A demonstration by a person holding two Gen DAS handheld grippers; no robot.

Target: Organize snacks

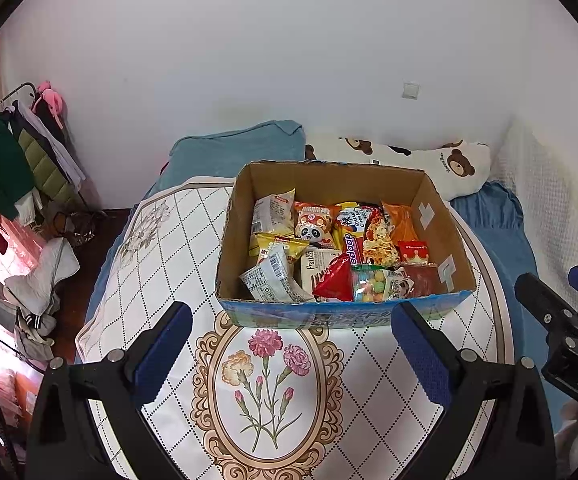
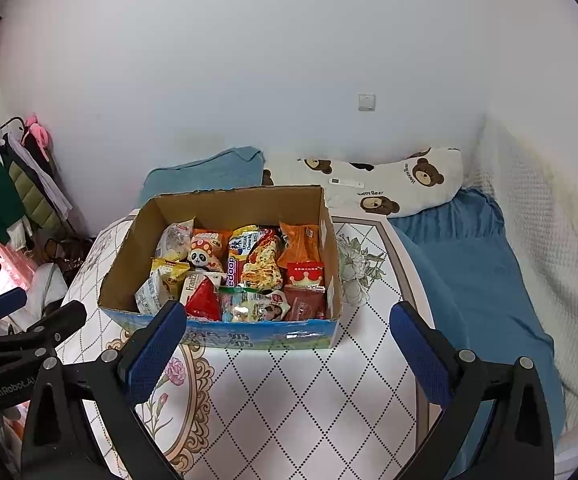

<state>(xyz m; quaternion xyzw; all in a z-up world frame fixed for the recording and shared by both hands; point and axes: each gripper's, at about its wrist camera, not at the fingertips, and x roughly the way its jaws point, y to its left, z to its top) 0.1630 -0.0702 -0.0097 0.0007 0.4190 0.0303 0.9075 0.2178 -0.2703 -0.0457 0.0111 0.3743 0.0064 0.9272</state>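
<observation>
Left wrist view: cardboard box full of snack packets sits on floral cloth, just ahead of left gripper, fingers spread, empty. Right gripper likewise spread w/ nothing between, box's front edge near its tips.

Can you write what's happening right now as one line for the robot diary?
left gripper: open, empty | right gripper: open, empty | snacks: in cardboard box | box: on round table

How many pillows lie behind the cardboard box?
2: a blue pillow behind the cardboard box's left part, and a bear-print pillow at the back right. Others may be hidden.
</observation>
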